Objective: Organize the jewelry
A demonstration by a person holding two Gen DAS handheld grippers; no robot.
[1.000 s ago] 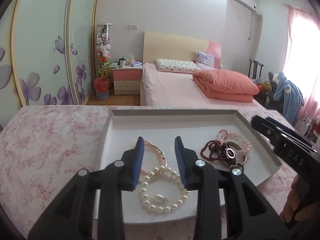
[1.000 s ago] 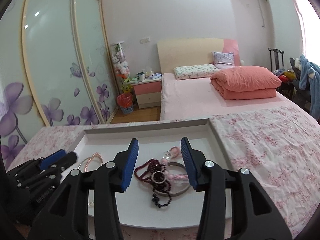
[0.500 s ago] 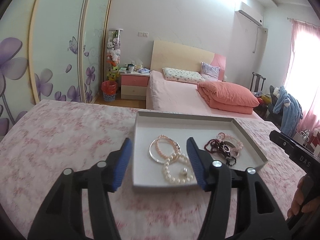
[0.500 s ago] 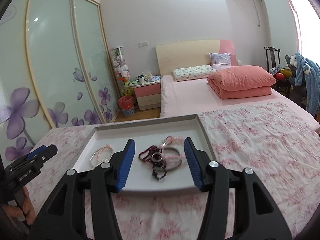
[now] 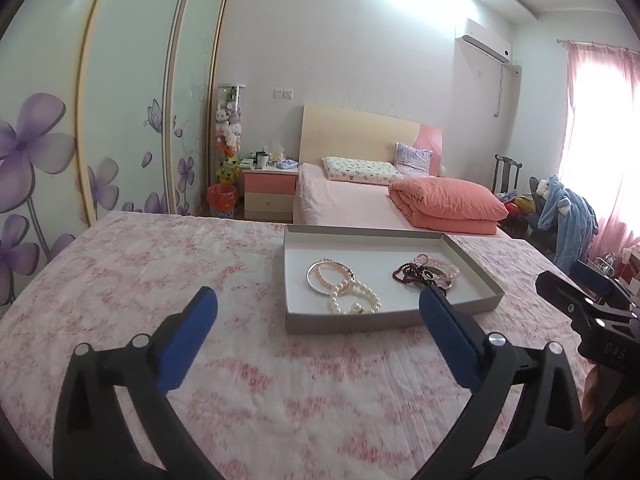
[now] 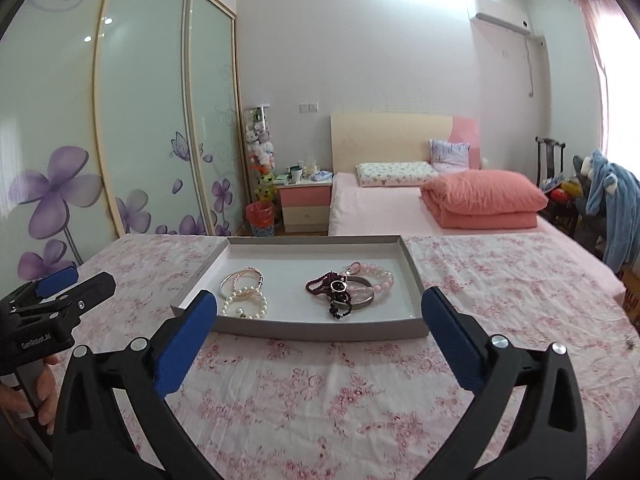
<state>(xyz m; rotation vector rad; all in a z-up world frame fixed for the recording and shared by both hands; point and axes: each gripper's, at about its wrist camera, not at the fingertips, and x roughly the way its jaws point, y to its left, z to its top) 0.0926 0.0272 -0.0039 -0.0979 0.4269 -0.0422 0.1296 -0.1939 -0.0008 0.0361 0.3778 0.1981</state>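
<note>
- While both jaws are opening on nothing, left gripper (image 5: 316, 312) sits lower centre; tray (image 5: 352, 322) up-right of it, long axis across frame.
- Right gripper (image 6: 318, 308) faces tray (image 6: 320, 330) squarely, probably nearer; pearl bracelets (image 6: 244, 294) left, dark beads (image 6: 336, 292) right.

The left wrist camera sits just behind the left tongs (image 5: 316, 312) and looks forward and slightly down across the pink floral-covered counter (image 5: 160, 264), with the shallow grey cardboard tray (image 5: 360, 322) a little right of centre and near. The right wrist camera sits behind the right tongs (image 6: 320, 312), facing the same way and tilted down alike, the tray (image 6: 320, 330) near centre. Both views share the tray, the pink bed with its cream headboard (image 5: 360, 132) behind it, and the purple-flowered glass wardrobe doors (image 5: 132, 92) on the left. Each camera catches the other tongs at its edge: right tongs (image 5: 576, 292) at right, left tongs (image 6: 76, 284) at left
</note>
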